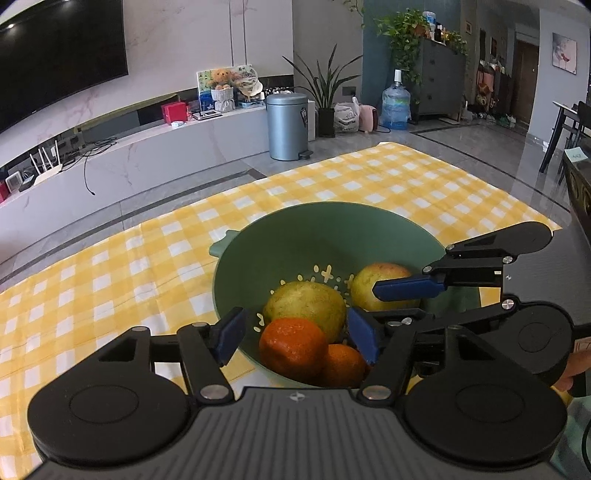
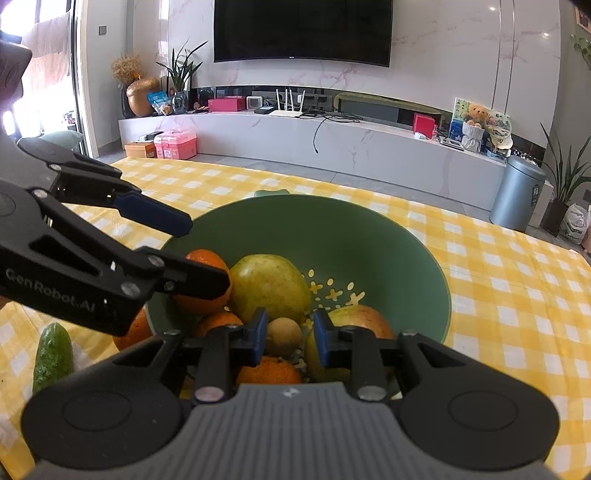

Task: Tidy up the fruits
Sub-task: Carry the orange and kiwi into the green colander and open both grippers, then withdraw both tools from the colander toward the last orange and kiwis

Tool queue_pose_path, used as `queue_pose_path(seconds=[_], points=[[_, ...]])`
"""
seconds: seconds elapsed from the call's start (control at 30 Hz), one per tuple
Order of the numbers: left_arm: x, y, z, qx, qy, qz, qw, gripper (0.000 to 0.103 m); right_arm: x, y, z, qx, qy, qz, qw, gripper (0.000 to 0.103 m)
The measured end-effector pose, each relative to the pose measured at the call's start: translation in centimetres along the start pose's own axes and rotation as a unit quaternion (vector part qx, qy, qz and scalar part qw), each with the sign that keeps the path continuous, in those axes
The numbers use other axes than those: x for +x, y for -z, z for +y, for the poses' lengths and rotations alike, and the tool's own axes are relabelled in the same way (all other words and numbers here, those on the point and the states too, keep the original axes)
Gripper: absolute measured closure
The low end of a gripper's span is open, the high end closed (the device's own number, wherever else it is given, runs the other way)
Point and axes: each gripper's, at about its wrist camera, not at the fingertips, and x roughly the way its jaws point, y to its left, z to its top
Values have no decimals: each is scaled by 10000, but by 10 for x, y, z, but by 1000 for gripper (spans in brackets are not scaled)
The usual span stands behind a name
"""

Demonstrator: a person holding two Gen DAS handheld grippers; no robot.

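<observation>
Yellow checked cloth (image 1: 110,258) bears a green bowl (image 1: 258,258) of oranges (image 1: 291,343) and pears (image 1: 306,306); left hand-held gripper (image 1: 299,338) gapes, right (image 2: 290,334) closed, empty.

1. Far across the floor you have a curved black television (image 2: 302,31) mounted on the marble wall.
2. Beneath it, on the long white console (image 2: 332,142), a white router (image 2: 290,107) stands among cables.
3. At the console's right end sits a teddy bear (image 1: 221,79) in a white basket.
4. A grey pedal bin (image 1: 287,125) stands on the floor, with a blue water jug (image 1: 396,101) further right.
</observation>
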Motion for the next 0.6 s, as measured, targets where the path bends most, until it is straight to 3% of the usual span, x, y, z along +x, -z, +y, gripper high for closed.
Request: queue_pose_path(seconds=[0.13,0.3,0.43,0.53,0.6], points=[[-2,0,-2,27,33,-18,10000,28,0,1,-1,27,-22,-18,10000,77],[-11,3,-3,-28,16,-62,10000,28,-6,3,3,-26,94,-201,9997,63],[-22,6,-1,-214,19,-139,9997,28,-14,5,3,197,110,-343,9992,62],[-32,10,0,-263,-24,-222,9994,28,-22,7,6,356,293,-490,9977,52],[-39,11,1,-323,-16,-262,9991,28,-29,8,8,431,362,-621,9965,51]])
